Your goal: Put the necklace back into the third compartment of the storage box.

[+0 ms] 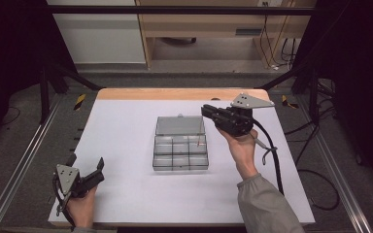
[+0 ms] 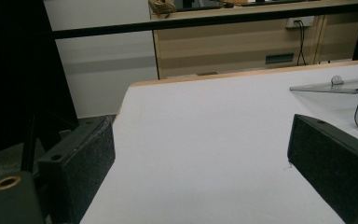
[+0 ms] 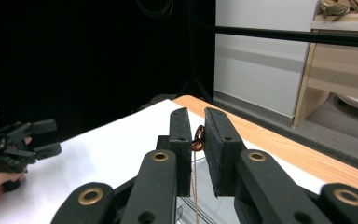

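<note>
1. copper-coloured wire [image 3: 197, 140]: a small looped coil pinched between the jaws of the right gripper [image 3: 198, 137], with a thin strand hanging straight down from it; its long axis runs vertical, loop at the top, free end towards the clear plastic box [image 1: 181, 143] below.
2. in the high view the strand shows as a faint reddish line [image 1: 199, 142] over a right-hand compartment of the box; which compartment it reaches i cannot tell.
3. the right gripper view gives the coil and the grip close up; the high view gives the box's place at the middle of the white table [image 1: 121, 145], its lid [image 1: 179, 125] lying open on the far side.
4. the right gripper [image 1: 207, 111] has its jaws nearly together, clamped on the coil; it points left over the box's far right corner.
5. the left gripper [image 1: 85, 162] sits at the near left of the table, well apart from the box; its jaws stand wide, nothing between them but bare table; the left gripper view catches the lid's edge [image 2: 335, 87] at far right.
</note>
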### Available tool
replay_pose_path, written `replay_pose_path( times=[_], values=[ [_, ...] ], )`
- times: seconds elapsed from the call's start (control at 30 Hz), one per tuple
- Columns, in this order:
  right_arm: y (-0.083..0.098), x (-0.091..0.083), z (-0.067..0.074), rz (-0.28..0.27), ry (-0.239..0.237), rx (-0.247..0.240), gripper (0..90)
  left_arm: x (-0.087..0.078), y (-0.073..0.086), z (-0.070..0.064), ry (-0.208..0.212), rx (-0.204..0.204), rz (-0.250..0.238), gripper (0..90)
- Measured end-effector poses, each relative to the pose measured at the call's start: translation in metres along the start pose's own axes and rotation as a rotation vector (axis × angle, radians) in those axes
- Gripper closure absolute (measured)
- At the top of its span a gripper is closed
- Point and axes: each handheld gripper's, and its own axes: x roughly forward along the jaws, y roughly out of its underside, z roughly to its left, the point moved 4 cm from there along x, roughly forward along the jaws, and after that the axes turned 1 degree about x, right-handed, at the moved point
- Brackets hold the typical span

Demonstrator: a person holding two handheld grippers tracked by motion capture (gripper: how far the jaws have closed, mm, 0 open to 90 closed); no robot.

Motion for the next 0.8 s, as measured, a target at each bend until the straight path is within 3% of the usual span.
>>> replay_pose_path(
  times=[0.1, 0.37, 0.8],
  values=[
    [0.009, 0.010, 0.000, 0.018, 0.016, -0.028, 81.4, 0.000, 0.000, 0.000, 0.001, -0.001, 0.001, 7.2],
    [0.026, 0.023, -0.001, 0.050, 0.034, -0.037, 81.3, 0.000, 0.000, 0.000, 0.001, -0.001, 0.003, 7.2],
    [0.050, 0.029, -0.005, 0.078, 0.037, -0.009, 81.3, 0.000, 0.000, 0.000, 0.001, 0.003, 0.004, 7.2]
  ],
)
